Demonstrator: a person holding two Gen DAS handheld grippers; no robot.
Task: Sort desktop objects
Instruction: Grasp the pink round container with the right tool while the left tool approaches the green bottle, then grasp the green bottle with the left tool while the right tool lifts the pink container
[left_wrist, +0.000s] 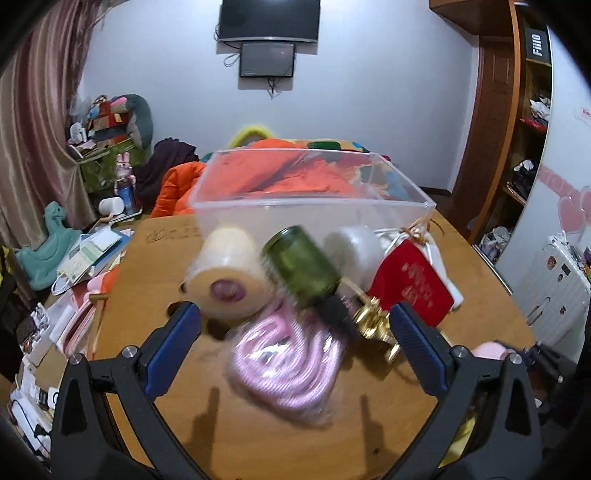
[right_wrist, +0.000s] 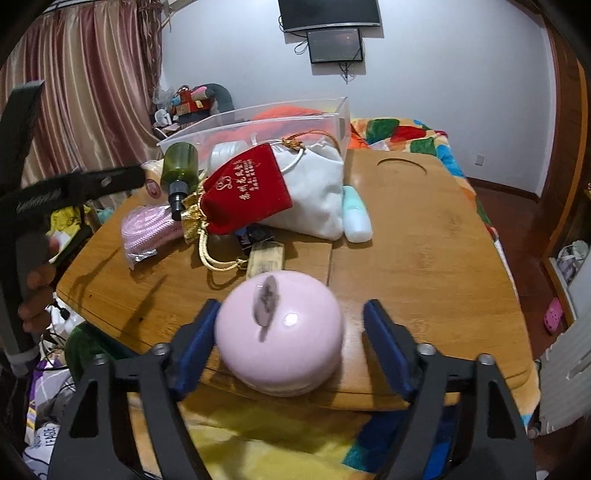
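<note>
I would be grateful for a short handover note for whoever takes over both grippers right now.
Left gripper: open, empty, above the pink cord bundle.
Right gripper: open around the pink round case; one pad is clear of it, so not gripped.
On the table: green bottle, cream roll, red pouch, white pouch.
Clear bin at the far edge; whether anything lies in it is unclear.
Left: nearly all the sorting.
</note>
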